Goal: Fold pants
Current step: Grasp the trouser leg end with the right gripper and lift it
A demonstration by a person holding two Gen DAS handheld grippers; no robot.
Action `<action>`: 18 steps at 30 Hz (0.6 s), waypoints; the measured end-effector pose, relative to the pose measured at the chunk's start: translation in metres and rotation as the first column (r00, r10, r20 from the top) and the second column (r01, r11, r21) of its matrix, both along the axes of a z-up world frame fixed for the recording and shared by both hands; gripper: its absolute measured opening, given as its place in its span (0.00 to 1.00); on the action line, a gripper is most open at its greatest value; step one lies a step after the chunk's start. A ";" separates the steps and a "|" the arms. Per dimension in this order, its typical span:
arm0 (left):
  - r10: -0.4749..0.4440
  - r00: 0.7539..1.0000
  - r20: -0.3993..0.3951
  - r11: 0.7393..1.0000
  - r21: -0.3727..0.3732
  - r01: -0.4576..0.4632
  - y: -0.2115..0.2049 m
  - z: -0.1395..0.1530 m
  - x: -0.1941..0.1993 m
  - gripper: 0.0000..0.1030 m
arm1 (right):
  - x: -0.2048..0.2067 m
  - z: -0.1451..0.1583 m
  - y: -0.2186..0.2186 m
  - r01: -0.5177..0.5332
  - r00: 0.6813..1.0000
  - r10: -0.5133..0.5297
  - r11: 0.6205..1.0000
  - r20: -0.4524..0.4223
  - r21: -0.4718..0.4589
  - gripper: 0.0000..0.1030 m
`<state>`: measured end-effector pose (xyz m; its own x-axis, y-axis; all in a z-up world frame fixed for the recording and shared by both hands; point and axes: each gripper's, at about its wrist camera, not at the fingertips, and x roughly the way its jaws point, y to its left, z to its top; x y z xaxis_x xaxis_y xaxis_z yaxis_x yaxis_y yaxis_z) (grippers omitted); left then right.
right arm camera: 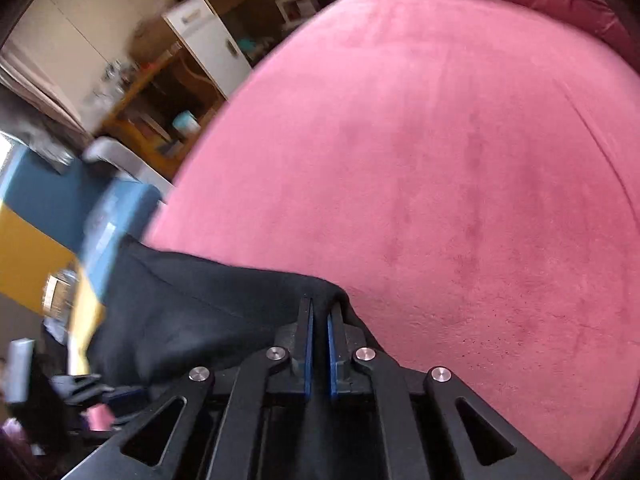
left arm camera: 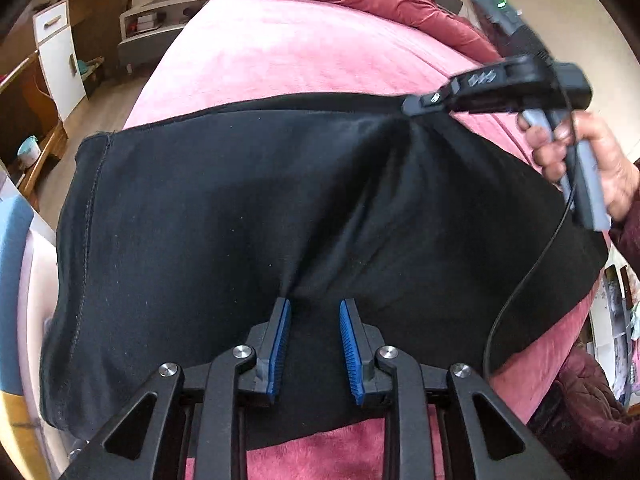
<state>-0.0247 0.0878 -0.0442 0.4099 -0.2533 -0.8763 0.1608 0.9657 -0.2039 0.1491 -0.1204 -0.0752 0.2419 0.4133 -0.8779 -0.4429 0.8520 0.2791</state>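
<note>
Camera setup: two wrist fisheyes, close range.
Your views both tilt steeply down onto the pink bed (left arm camera: 304, 60); they share the black pants (right arm camera: 192, 320).

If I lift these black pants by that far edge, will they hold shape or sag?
Likely sag: the black pants already crease toward the right gripper pinching their edge. They look thin and light. The plush pink bedspread may drag on them.

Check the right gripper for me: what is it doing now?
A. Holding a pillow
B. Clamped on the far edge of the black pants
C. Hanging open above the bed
B: the right gripper has its blue pads closed on the black pants, lifting their far edge.
</note>
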 end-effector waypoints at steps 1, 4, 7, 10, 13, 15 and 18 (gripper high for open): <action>-0.002 1.000 -0.005 1.000 0.006 0.002 -0.001 0.002 0.000 0.25 | 0.000 -0.005 0.004 0.000 1.000 0.000 1.000 0.009 -0.012 0.05; 0.010 1.000 -0.013 0.999 -0.032 -0.011 0.001 0.012 0.010 0.26 | 0.001 -0.007 0.005 0.021 1.000 -0.021 1.000 0.017 0.007 0.06; 0.035 0.998 0.047 0.997 -0.073 -0.032 0.008 0.029 0.020 0.27 | -0.007 0.005 -0.014 0.043 0.999 -0.044 0.998 0.018 0.055 0.13; 0.047 0.996 0.072 0.996 -0.084 -0.041 0.014 0.033 0.033 0.28 | -0.025 0.025 -0.035 0.098 0.993 -0.104 0.991 0.057 0.095 0.35; 0.023 0.995 0.094 0.997 -0.078 -0.016 0.010 0.035 0.033 0.28 | -0.053 0.043 -0.062 0.148 0.983 -0.160 0.981 0.094 0.122 0.35; -0.010 0.994 0.109 0.997 -0.069 0.018 -0.001 0.037 0.033 0.28 | -0.070 0.047 -0.075 0.157 0.981 -0.170 0.979 0.098 0.127 0.35; -0.053 0.993 0.105 0.997 -0.049 0.058 -0.025 0.031 0.037 0.28 | -0.101 0.041 -0.081 0.137 0.984 -0.145 0.987 0.106 0.081 0.32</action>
